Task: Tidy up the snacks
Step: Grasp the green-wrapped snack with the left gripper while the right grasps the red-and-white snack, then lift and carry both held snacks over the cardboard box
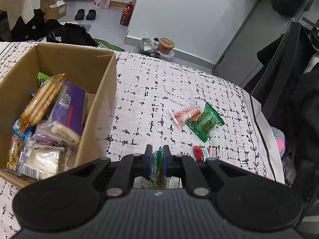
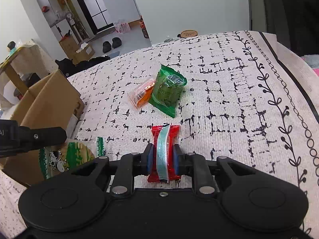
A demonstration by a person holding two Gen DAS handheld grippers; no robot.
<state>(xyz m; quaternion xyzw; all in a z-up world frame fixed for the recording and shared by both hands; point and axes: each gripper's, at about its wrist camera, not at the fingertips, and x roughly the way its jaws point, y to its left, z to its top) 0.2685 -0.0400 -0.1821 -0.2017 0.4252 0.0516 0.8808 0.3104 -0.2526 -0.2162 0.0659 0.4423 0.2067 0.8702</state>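
Clamped between the left gripper's (image 1: 157,162) blue pads is a green-and-white snack packet (image 1: 157,166), held edge-on with its long axis running along the fingers. From the left wrist, the cardboard box (image 1: 99,107) stands just to the left, its near wall almost touching the gripper body, and it is already well filled with wrapped biscuits and packets. My judgement is that the drop calls for a short swing left and a lift over that wall. An orange packet (image 1: 185,115) and a dark green packet (image 1: 205,121) lie touching ahead to the right.

From the right wrist, the right gripper (image 2: 162,157) grips a red packet (image 2: 164,153) across its width, long axis pointing forward. The box sits far left, with the left gripper between, so the right must probably wait or go round.
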